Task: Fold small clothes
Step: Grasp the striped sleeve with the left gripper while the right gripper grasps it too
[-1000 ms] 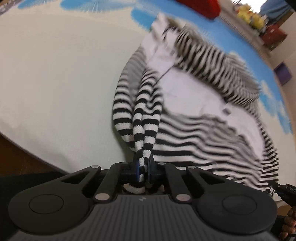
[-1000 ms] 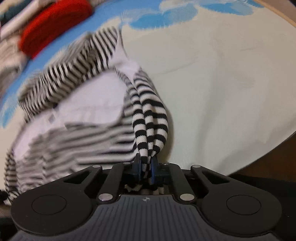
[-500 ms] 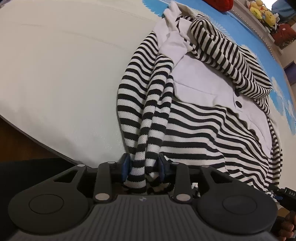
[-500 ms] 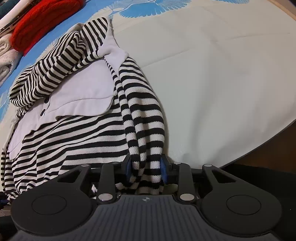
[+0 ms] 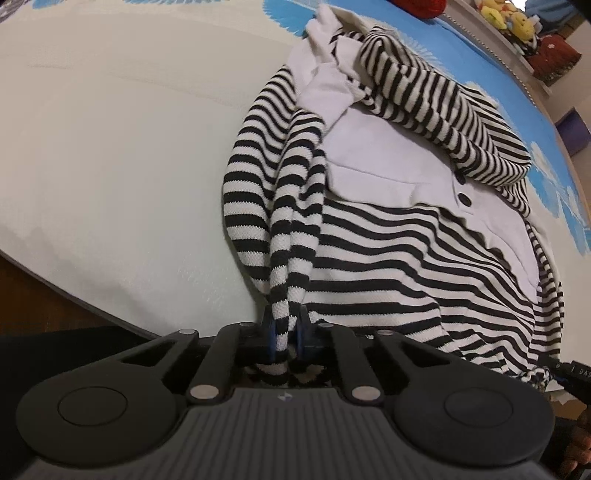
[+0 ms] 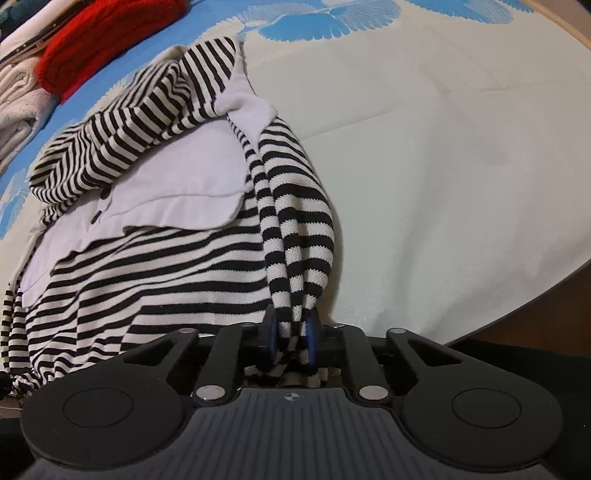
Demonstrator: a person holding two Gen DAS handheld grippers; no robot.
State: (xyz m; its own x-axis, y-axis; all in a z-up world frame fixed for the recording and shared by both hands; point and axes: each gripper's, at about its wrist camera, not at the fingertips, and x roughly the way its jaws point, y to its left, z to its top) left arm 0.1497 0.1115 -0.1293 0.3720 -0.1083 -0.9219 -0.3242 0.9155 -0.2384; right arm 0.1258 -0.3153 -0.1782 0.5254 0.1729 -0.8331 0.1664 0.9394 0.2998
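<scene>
- The left gripper (image 5: 284, 334) has just been closing; its blue pads (image 5: 271, 338) now press from both sides on a bunched fold of the striped top (image 5: 388, 258), so it is clamped on the cloth.
- The fold it holds rises from the jaws as a narrow gathered strip of black and white stripes and widens into the top's left edge.
- The right gripper (image 6: 291, 338) has likewise just been closing, and its blue pads (image 6: 312, 338) pinch a bunched strip of the same striped top (image 6: 177, 266) at its opposite edge.
- In the right wrist view the held strip climbs from the jaws and curves up toward the pale collar (image 6: 247, 107).
- Both grippers point steeply down at the cloth.
- The top lies spread on a cream mat (image 5: 122, 147), near the mat's close edge, with its body between the two held edges.
- A plain white panel (image 5: 388, 162) covers the upper chest, with two dark buttons (image 5: 464, 200) at its side.
- A striped sleeve (image 5: 436, 107) lies folded across the upper part of the top, over the white panel.
- The mat has blue patterned patches (image 6: 373, 18) along its far side.
- Beyond the top, in the right wrist view, a red knitted item (image 6: 107, 40) rests beside a stack of white folded cloth (image 6: 18, 107).
- In the left wrist view, yellow soft toys (image 5: 506, 18) sit far off at the upper right.
- Part of a person's hand (image 5: 580, 435) shows at the lower right edge of the left wrist view.
</scene>
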